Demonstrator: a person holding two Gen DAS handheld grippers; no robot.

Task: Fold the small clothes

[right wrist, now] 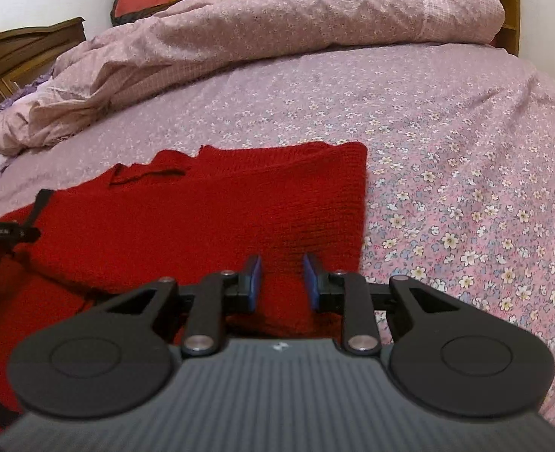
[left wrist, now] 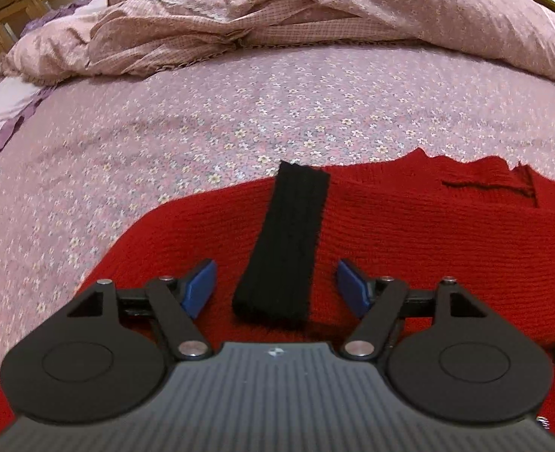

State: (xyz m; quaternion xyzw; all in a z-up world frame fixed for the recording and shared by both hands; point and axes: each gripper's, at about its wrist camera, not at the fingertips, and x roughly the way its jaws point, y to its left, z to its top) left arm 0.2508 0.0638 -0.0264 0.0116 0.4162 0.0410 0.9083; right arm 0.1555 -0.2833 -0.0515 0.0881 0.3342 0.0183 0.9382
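Now the red knit sweater (left wrist: 409, 226) lies flat on the floral bedsheet (left wrist: 202, 120); its black cuff (left wrist: 288, 241) runs lengthwise between the left gripper (left wrist: 277, 288) jaws, spread wide, nearer than the right gripper (right wrist: 280, 278), parted, empty, lower centre.

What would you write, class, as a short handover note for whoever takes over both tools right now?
Left tool: open, holding nothing, poised over the black strip lying on the red knitted garment.
Right tool: open, empty, over the garment's near right part, close to its right edge.
The garment lies spread on the floral bedsheet, with the rumpled quilt beyond it.
Done: garment laid out; whether it is already folded once I cannot tell.
Left: grip the edges, fold it, tidy it.
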